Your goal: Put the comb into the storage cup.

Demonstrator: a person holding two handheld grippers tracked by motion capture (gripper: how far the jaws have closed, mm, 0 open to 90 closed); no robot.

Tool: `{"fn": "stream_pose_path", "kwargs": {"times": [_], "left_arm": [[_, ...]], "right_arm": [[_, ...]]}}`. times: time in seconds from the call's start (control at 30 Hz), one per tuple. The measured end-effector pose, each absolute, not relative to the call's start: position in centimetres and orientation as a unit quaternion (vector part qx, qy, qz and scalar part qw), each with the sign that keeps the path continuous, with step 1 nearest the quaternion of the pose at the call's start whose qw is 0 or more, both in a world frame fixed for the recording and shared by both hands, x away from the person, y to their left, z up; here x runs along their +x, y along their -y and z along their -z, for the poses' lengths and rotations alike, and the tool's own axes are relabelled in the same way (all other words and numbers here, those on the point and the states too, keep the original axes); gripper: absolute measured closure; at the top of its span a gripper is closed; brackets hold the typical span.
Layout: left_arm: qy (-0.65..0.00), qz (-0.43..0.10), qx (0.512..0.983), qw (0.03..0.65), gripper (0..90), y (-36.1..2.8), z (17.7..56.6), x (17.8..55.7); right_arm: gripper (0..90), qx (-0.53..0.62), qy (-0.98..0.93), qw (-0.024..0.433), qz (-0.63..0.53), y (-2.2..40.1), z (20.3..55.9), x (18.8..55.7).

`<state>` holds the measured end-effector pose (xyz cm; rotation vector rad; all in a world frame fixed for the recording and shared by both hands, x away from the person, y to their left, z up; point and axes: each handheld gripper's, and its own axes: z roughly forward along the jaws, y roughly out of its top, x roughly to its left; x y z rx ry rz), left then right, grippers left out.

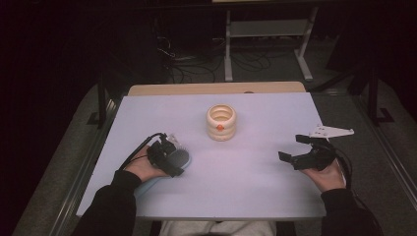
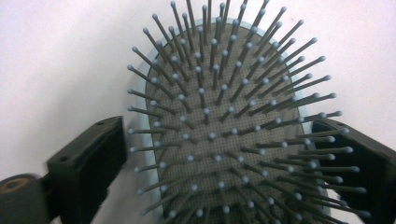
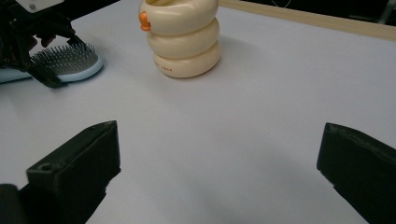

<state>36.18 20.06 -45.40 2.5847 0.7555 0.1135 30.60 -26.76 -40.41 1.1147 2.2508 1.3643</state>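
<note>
hairbrush [image 2: 219, 135] work is the step in hand: the light blue brush lies bristles up at the lower left of the high view, on the pale table [image 1: 246, 177], and the left gripper [image 1: 169, 158] is set down over its head. in the left gripper view the two black jaws stand on either side of the bristled pad, the left one with a strip of table showing between it and the brush rim, the right one in among the outer bristles; from this angle it is hard to be sure, but the pads do not seem to press on the rim yet, so the fingers read as released around the brush, not clamped on it. the right gripper [image 1: 301, 149] rests at the lower right of the high view, held in the person's hand, its jaws spread wide with nothing but bare table between them. a cream ringed cup [image 1: 221, 122] with an orange dot on its side stands upright at the centre of the high view, well apart from both grippers; it also stands at the upper middle of the right gripper view, with the brush to its left.

judging by this, the grasp is being set up and not finished. the next move calls for closing the left jaws squarely on the brush rim, below the bristles, so that it does not twist or slip when lifted.
</note>
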Motion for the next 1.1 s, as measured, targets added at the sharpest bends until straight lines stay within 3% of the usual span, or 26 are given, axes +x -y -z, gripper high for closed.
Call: {"fn": "stream_pose_path", "kwargs": {"times": [0.17, 1.1], "left_arm": [[-0.265, -0.048, 0.938, 0.217, 14.4, -19.98, 45.29, 36.01], [-0.240, -0.056, 0.946, 0.210, 19.4, -19.93, 45.02, 36.13]], "right_arm": [[0.0, 0.386, -0.779, 0.141, -0.474, 26.79, 40.40, 30.60], [0.0, 0.386, -0.779, 0.138, -0.473, 26.77, 40.42, 30.62]]}}
